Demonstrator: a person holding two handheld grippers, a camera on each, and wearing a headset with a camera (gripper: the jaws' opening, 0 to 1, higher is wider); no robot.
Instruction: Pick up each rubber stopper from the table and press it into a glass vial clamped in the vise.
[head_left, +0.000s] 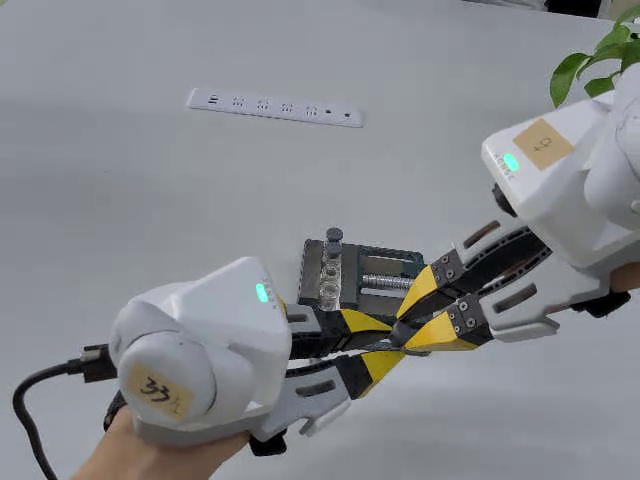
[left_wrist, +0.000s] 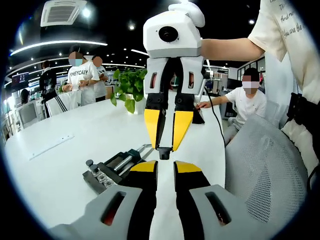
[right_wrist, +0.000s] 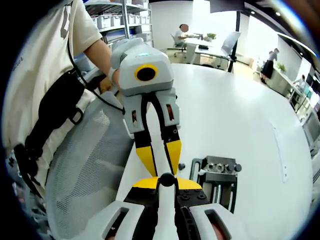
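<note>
A small black rubber stopper (left_wrist: 164, 153) (right_wrist: 167, 180) is pinched in the tips of my right gripper (head_left: 405, 335) (right_wrist: 167, 184), which is shut on it. My left gripper (head_left: 398, 341) (left_wrist: 165, 164) faces it tip to tip, jaws a narrow gap apart and just short of the stopper. Both hover in front of the dark vise (head_left: 395, 262) (left_wrist: 117, 165) (right_wrist: 220, 177). A row of clear glass vials (head_left: 329, 280) is clamped in the vise, and the far vial carries a dark stopper (head_left: 333, 237). In the head view the yellow fingertips hide the held stopper.
A white power strip (head_left: 275, 107) lies far back on the grey table. Green plant leaves (head_left: 595, 60) reach in at the top right. A black cable (head_left: 30, 400) trails from the left gripper. A mesh chair (left_wrist: 265, 175) stands by the table edge, and people are in the background.
</note>
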